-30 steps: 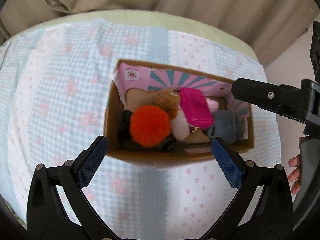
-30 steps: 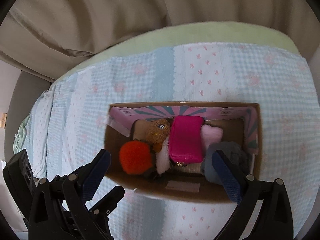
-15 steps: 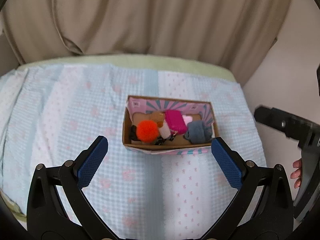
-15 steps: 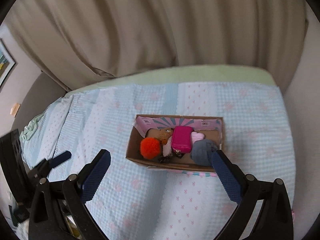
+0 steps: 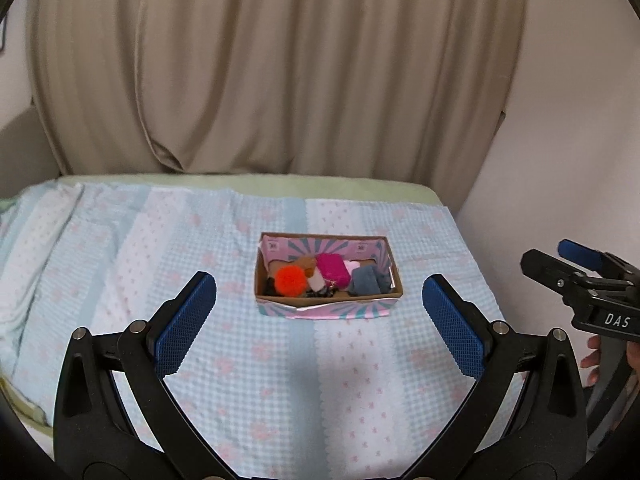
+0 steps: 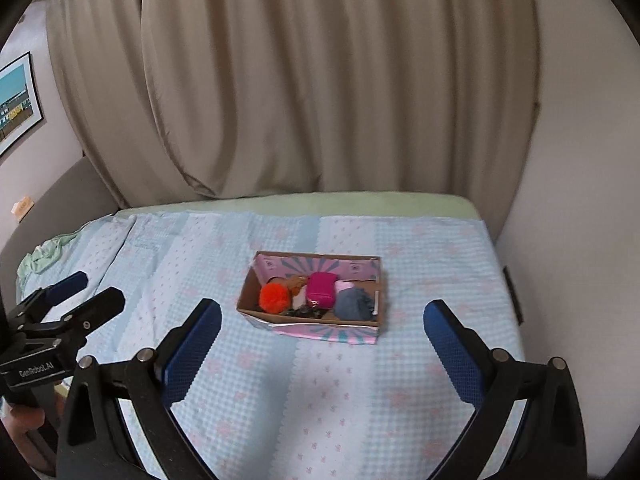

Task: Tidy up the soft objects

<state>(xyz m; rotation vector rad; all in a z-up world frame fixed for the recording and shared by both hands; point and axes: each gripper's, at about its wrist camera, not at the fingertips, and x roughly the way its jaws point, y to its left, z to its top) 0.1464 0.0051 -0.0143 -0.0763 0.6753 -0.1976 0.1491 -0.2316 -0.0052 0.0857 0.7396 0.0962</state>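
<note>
A cardboard box (image 5: 328, 306) with pink and teal print sits on the bed; it also shows in the right wrist view (image 6: 320, 326). In it lie an orange pompom (image 5: 291, 281), a magenta pouch (image 5: 333, 269), a grey cloth (image 5: 368, 281) and a brown plush (image 5: 305, 264). My left gripper (image 5: 319, 324) is open and empty, well back from the box. My right gripper (image 6: 322, 344) is open and empty, also back from the box. Each gripper shows at the edge of the other's view: the right one (image 5: 560, 258) and the left one (image 6: 84, 294).
The bed carries a light blue and pink checked blanket (image 5: 200, 280) over a green sheet (image 5: 280, 184). Beige curtains (image 5: 280, 80) hang behind. A wall (image 6: 560, 240) runs along the bed's right side. A framed picture (image 6: 16, 100) hangs at left.
Both grippers have pulled far back and up from the box, which now looks small in the middle of the bed. Both stayed open and empty.
</note>
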